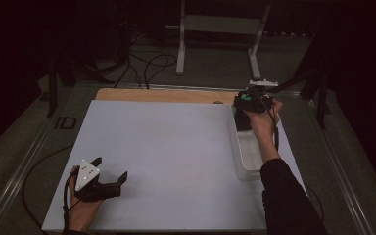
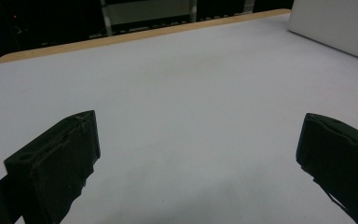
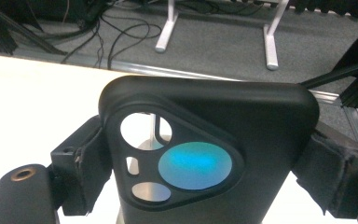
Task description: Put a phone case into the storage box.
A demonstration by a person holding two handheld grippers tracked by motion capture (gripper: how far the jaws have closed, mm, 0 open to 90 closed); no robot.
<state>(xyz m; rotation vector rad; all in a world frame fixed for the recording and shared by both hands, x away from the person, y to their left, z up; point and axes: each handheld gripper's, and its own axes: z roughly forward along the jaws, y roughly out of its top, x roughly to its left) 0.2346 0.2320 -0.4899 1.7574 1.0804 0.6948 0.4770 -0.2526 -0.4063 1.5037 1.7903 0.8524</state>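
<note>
Right gripper is clamped on a black phone case at the far right of the surface, over the far end of a white tray; jaws pinch its two long edges w/ the camera cutout up. Looks light, thin, prob. a bit flexy & slick, so an edge grip near mid-length seems safest. Left gripper sits near left, jaws wide apart, holding nothing.

No lettering, label, brand or number can be read anywhere, not even on the black phone case.
</note>
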